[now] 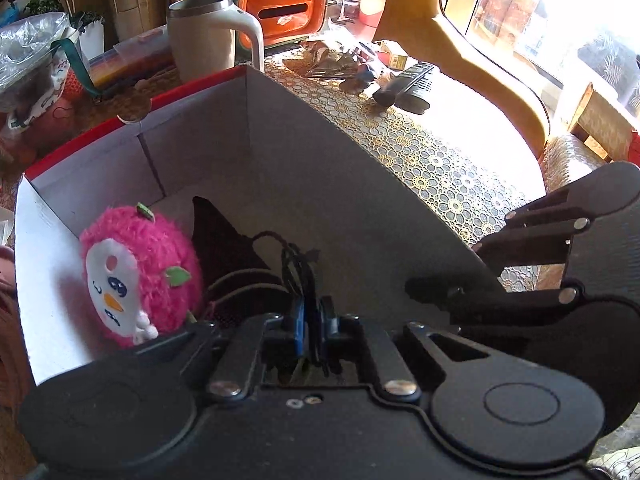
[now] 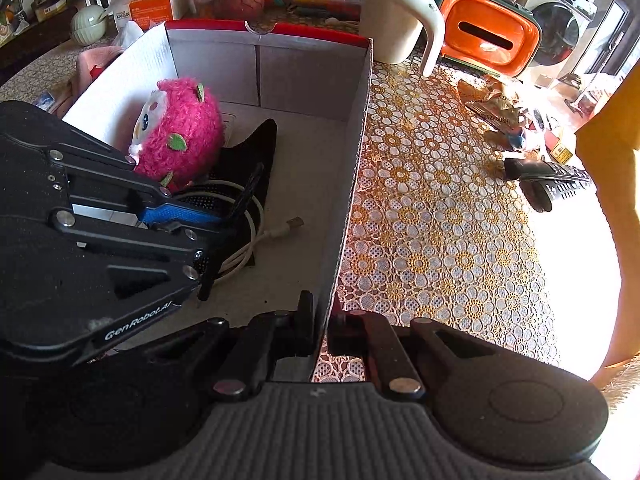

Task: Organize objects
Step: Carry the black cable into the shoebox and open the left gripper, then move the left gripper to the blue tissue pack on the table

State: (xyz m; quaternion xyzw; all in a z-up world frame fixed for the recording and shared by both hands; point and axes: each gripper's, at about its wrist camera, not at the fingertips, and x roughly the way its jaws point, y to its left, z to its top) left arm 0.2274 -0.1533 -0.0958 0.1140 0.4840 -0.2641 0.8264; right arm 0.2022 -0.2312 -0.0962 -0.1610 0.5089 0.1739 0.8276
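The left gripper [image 1: 310,330] hangs inside the cardboard box [image 1: 340,200], its blue-padded fingers [image 2: 180,214] nearly together on a thin black cord [image 1: 298,264] that runs up between them. Whether the pads truly press the cord cannot be told from the left wrist view, though in the right wrist view the dark strap passes right at the fingertips.

The right gripper [image 2: 320,328] is pinching the near end of the box's right wall [image 2: 356,152], one finger inside the box and one outside over the counter [image 2: 440,240].

On the box floor, just beside the left gripper, lies a black mesh pouch [image 2: 260,140] with a coiled white cable [image 2: 256,240] partly on top of it, its plug end pointing toward the right wall. A pink plush toy [image 1: 140,272] with a white face sits against the left wall, touching the pouch.

Outside the box, on the flower-patterned counter, a cream mug [image 2: 396,20] with a steel rim stands near the far right corner of the box. Beyond it is an orange tissue holder [image 2: 488,36]. Further right lie crumpled snack wrappers [image 2: 496,108] and two black remote controls [image 2: 552,184], well apart from the box.
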